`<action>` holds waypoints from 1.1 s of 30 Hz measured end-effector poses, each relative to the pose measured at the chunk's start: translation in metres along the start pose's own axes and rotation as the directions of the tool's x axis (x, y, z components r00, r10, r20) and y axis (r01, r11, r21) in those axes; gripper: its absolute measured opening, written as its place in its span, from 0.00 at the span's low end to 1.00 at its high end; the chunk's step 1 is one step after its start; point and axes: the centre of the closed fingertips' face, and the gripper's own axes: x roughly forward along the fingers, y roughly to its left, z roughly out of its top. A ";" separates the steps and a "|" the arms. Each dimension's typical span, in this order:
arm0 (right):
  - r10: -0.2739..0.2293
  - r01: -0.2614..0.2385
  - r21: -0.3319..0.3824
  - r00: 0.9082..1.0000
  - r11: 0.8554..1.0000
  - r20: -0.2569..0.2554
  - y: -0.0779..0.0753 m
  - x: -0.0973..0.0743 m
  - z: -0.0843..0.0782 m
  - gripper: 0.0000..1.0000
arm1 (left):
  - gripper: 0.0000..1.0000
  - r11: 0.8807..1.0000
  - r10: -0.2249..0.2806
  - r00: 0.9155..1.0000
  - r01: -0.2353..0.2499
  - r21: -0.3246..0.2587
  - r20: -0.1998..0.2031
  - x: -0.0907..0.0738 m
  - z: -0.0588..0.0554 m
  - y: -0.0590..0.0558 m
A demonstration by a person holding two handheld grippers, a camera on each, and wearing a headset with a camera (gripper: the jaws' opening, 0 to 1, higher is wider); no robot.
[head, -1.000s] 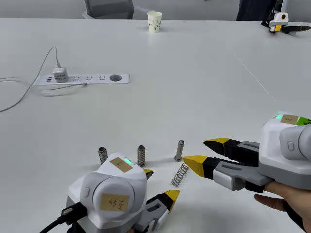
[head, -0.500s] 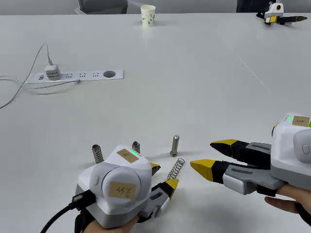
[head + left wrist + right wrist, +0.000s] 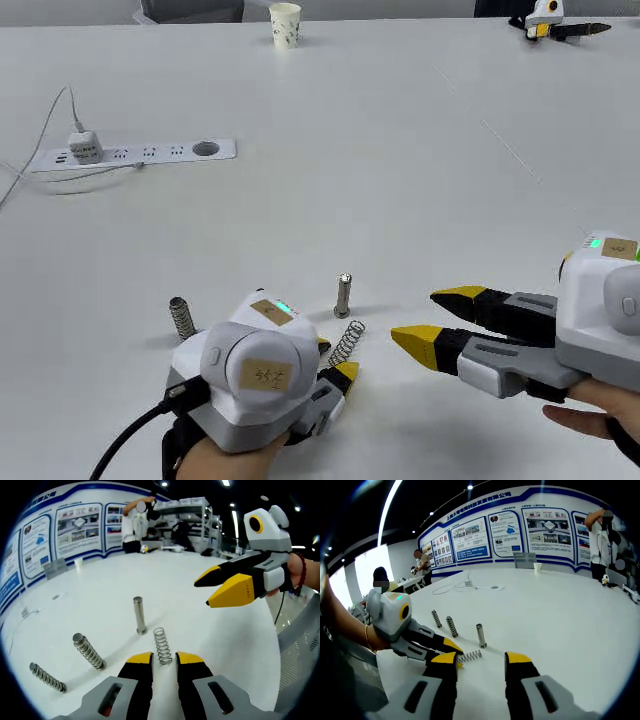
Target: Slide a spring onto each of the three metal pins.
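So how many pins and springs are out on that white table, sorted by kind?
Pins wearing a spring: 2
Bare pin: 1
Loose spring: 1
Total: 3 pins and 3 springs, 6 pieces.
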 end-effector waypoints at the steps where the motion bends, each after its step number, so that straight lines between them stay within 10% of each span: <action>1: -0.002 0.002 0.001 1.000 1.000 0.001 0.000 0.000 0.000 0.38 | 0.17 1.000 0.005 1.000 -0.005 0.004 -0.009 0.000 -0.002 0.001; 18: -0.026 0.026 0.052 1.000 0.998 -0.007 -0.003 0.002 -0.003 0.37 | 0.10 0.998 0.013 0.999 -0.011 0.064 -0.030 -0.002 -0.004 0.003; 33: 0.000 -0.011 0.173 0.998 0.985 0.064 0.007 0.002 0.020 0.36 | 0.10 0.997 0.032 0.991 -0.041 0.058 0.133 -0.030 0.027 0.001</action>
